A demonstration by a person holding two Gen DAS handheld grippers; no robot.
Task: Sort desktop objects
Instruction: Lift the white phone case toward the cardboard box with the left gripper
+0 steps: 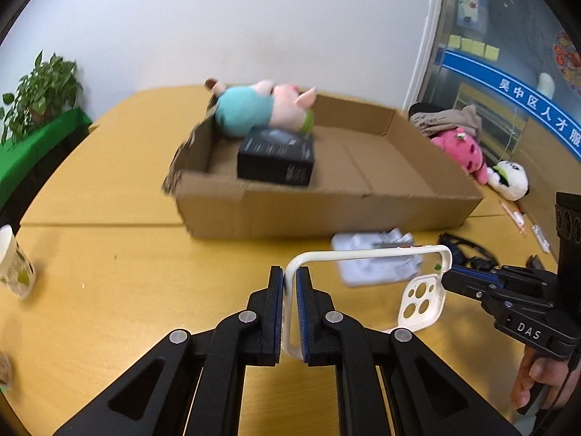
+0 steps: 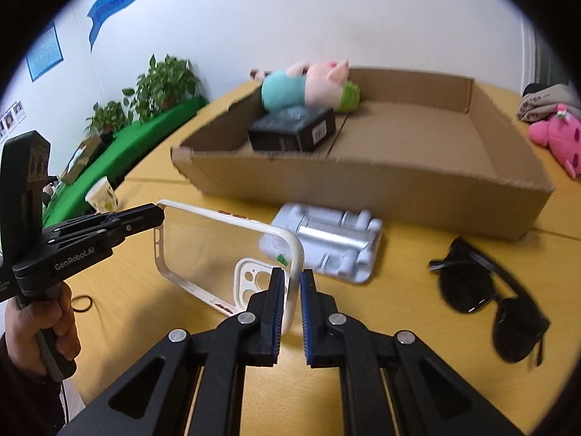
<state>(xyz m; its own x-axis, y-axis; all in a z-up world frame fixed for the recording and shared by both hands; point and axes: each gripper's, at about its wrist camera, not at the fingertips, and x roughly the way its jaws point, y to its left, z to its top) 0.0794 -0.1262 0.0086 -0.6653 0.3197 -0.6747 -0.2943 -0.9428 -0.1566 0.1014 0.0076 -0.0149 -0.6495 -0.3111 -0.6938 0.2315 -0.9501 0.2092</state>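
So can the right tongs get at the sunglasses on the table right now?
Probably not yet. The right tongs are shut on the phone case, shared with the left tongs. The sunglasses lie uncovered on the table, so the path looks free once the case is released.

Box (image 2: 363, 189) wall blocking far side, right half of box free, tray (image 2: 330, 243) and sunglasses (image 2: 486, 290) near it, bare table (image 1: 109, 290) left.

My left camera looks down along its fingers from close above the desk's (image 1: 109, 290) near edge, toward the cardboard box (image 1: 326, 210) and far wall; my right one sits likewise, angled leftward. Both share the box, phone case (image 2: 225, 254) and each other's gripper
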